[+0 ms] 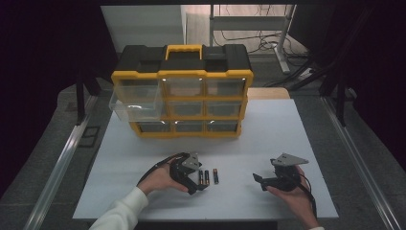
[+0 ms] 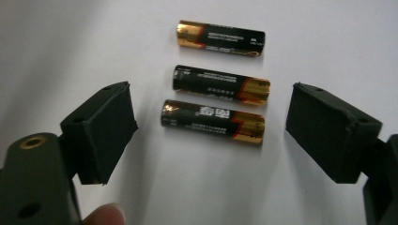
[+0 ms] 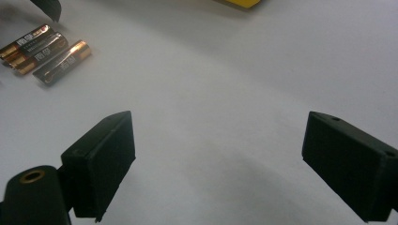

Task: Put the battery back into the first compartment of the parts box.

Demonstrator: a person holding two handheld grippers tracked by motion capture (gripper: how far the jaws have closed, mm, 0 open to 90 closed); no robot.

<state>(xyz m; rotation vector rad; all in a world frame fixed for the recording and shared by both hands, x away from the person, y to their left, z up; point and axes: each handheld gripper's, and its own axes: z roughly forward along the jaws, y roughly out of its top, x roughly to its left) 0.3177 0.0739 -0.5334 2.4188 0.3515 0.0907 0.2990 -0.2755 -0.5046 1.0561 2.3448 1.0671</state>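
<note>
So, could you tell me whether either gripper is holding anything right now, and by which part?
Nothing is held: the left gripper is open around the nearest battery, and the right gripper is open over bare table.

Drawer contents (image 1: 184, 125) too small to tell, battery labels (image 3: 35, 44) blurred, forearms cut off below

You have a yellow-and-black drawer cabinet (image 1: 182, 91) at the far side of the white table (image 1: 268, 129), its top-left clear drawer (image 1: 135, 103) pulled out.
</note>
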